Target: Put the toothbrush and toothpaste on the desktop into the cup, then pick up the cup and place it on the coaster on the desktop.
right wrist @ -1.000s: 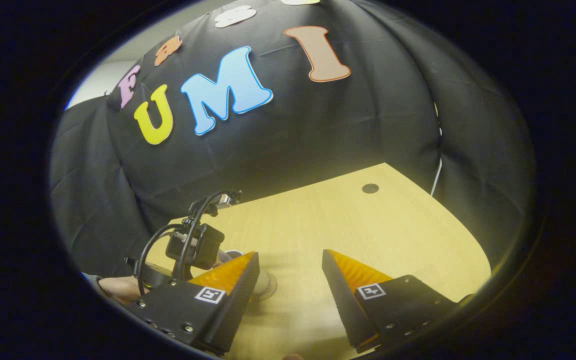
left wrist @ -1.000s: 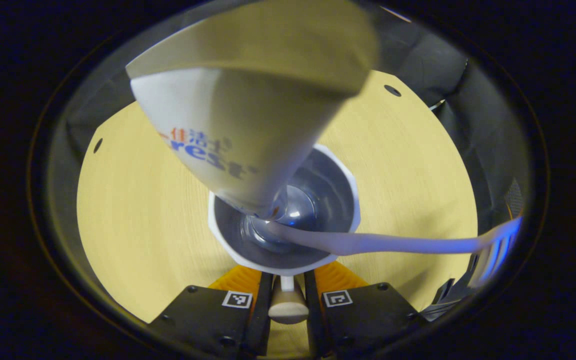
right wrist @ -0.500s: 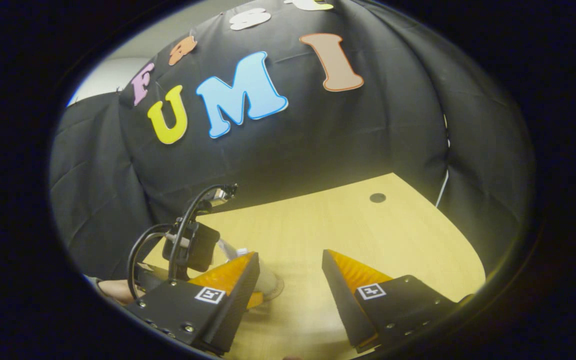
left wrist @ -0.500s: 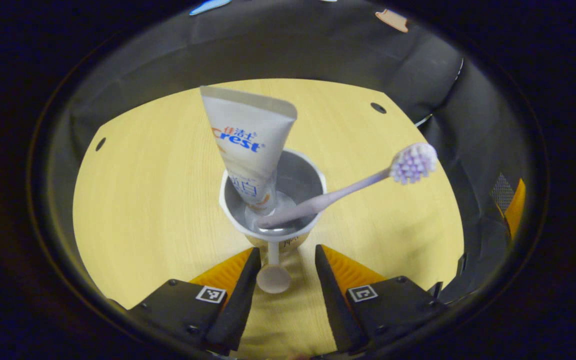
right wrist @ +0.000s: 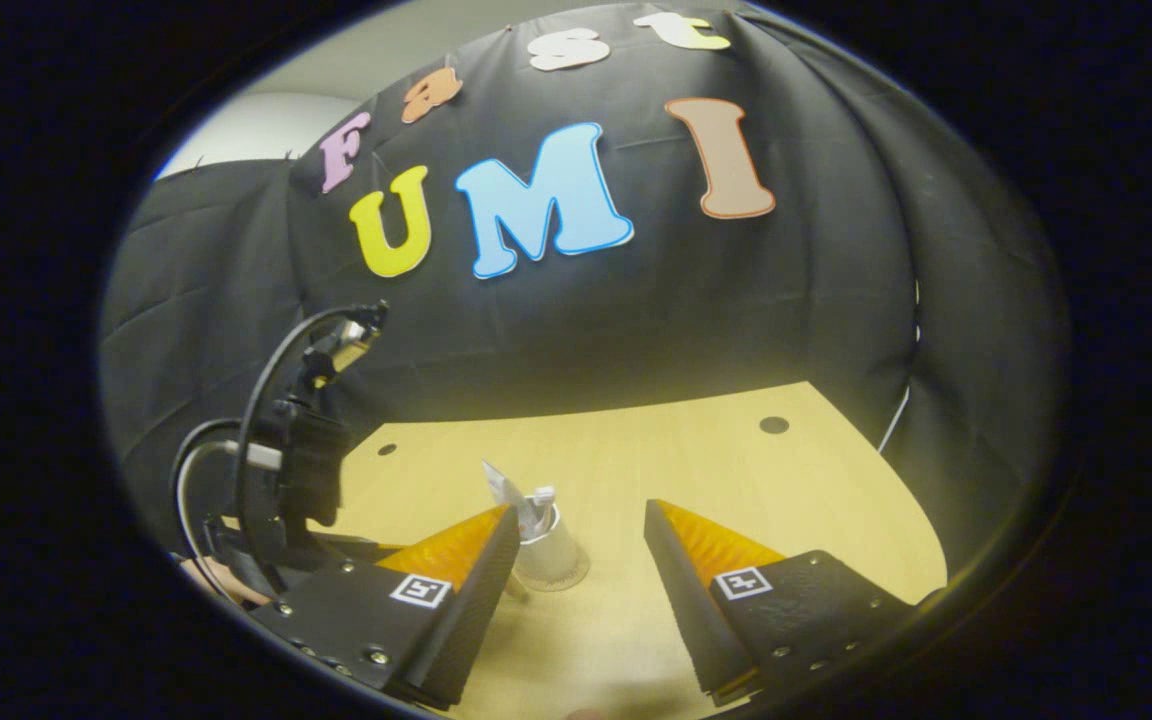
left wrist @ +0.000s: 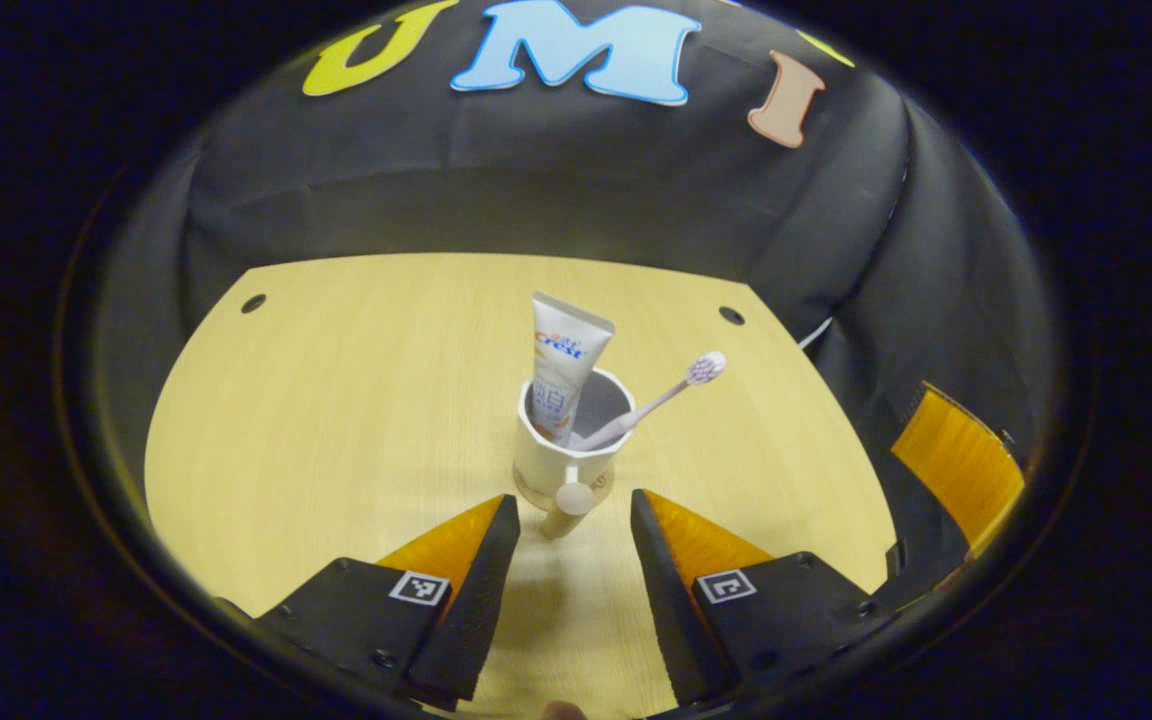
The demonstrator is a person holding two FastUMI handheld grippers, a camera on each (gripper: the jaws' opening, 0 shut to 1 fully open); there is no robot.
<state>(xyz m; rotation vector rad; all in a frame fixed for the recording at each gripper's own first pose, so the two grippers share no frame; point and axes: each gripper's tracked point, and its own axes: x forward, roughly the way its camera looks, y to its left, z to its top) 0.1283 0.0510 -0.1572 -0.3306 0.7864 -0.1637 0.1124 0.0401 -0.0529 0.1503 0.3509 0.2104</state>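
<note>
A white cup stands upright on a round wooden coaster in the middle of the desktop. In it lean a white toothpaste tube and a pale purple toothbrush with its bristles up to the right. The cup's handle points at my left gripper, which is open, a little back from the cup and touching nothing. In the right gripper view the cup, tube and brush show just past my open right gripper. The left gripper hangs left of the cup there.
The light wooden desktop has small dark holes near its far corners. Black cloth walls close it in at the back and right. One finger of the right gripper shows at the right edge of the left gripper view.
My left gripper was shut on the cup's handle, then opened and drew back and up. The cup now stands alone on the coaster. The right gripper tilted up slightly.
</note>
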